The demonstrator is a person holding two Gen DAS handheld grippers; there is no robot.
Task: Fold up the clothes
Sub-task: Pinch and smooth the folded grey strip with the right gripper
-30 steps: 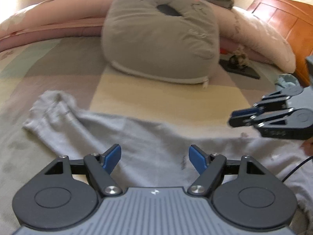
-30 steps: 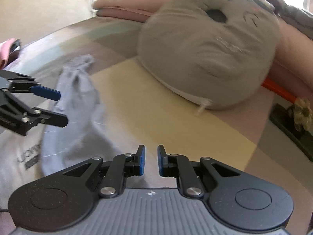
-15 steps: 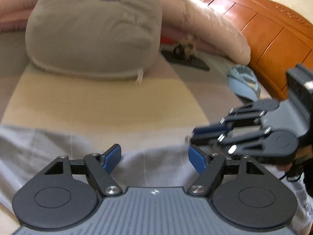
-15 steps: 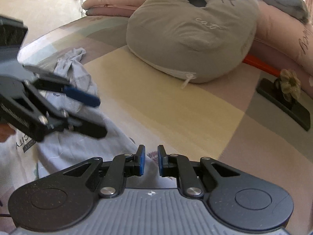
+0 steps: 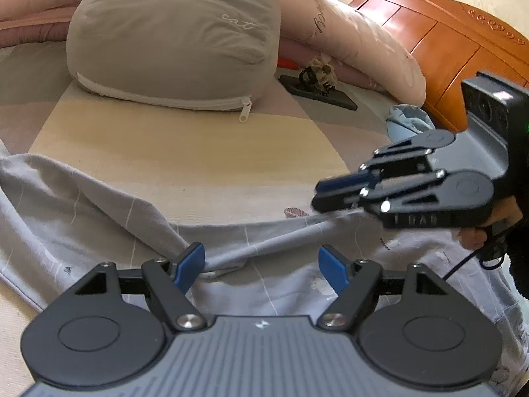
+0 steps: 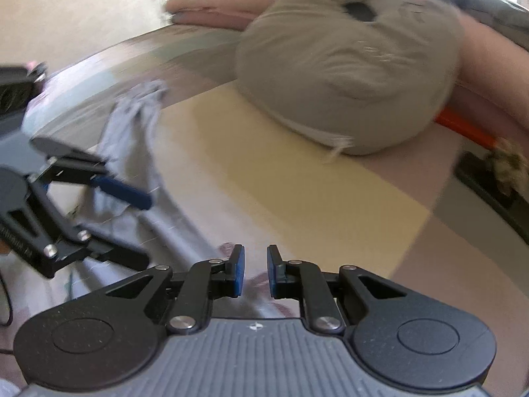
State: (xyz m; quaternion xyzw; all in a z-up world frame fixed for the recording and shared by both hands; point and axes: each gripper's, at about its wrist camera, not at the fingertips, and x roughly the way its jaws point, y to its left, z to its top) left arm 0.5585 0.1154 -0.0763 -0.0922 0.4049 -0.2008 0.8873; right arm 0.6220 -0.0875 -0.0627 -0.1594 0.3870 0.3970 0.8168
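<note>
A light grey garment lies spread on the patchwork bed sheet, with one bunched end reaching far left. My left gripper hovers low over its middle, jaws wide open with nothing between them. It also shows at the left edge of the right wrist view. My right gripper comes in from the right at the garment's far edge. Its jaws are nearly together. A taut ridge of cloth runs from it down to my left gripper's left finger.
A big grey cat cushion and a pink bolster fill the back of the bed. A flat black item with a charm and a pale blue cloth lie to the right. An orange wooden bed frame stands beyond them. A person's hand grips the right handle.
The left wrist view has swung right and tipped down toward the garment. The right gripper now sits closer in it, and a taut ridge of cloth has appeared. Neither gripper's jaw gap has visibly changed.
</note>
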